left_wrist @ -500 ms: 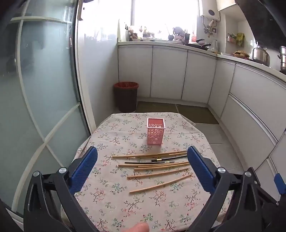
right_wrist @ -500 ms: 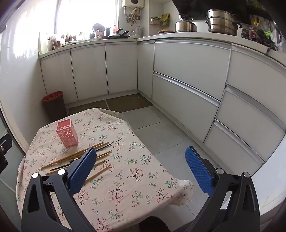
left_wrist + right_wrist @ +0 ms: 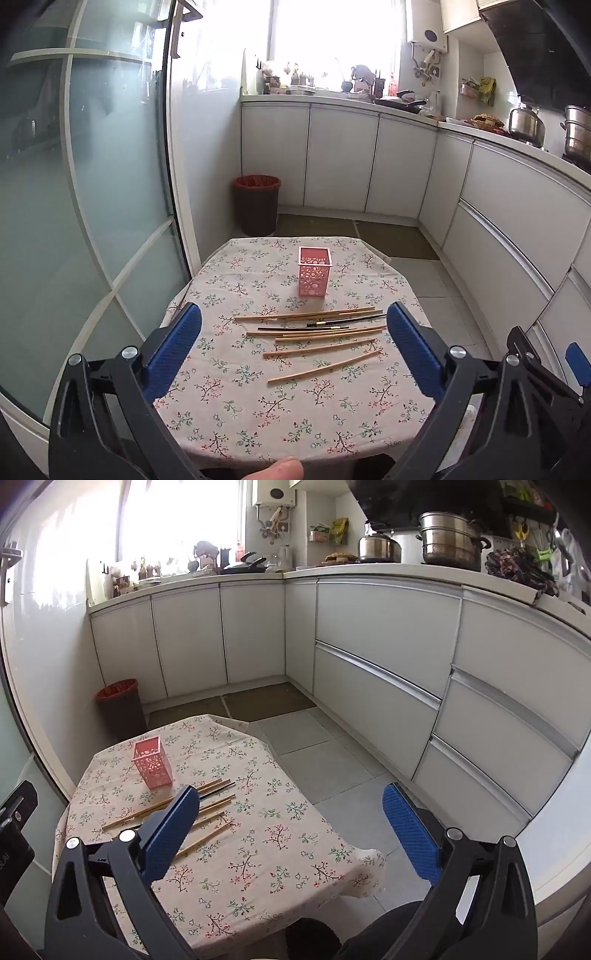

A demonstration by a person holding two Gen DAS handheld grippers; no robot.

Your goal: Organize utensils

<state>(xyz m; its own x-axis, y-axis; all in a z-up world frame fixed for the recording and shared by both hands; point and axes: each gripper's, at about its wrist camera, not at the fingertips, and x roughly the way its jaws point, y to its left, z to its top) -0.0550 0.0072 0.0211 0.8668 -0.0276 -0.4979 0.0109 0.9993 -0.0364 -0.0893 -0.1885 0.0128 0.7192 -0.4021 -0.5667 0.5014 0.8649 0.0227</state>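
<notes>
Chopsticks (image 3: pixel 310 332): approx 8 loose; 1 pink holder (image 3: pixel 314 271).

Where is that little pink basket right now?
The pink basket stands upright on the flowered tablecloth, just beyond the scattered chopsticks, toward the table's far end.

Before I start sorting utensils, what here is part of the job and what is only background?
Job: chopsticks, both wooden and black; pink holder, upright and empty; both grippers, jaws open.

Background: floral tablecloth, bin, pots and clutter on the counter.
</notes>
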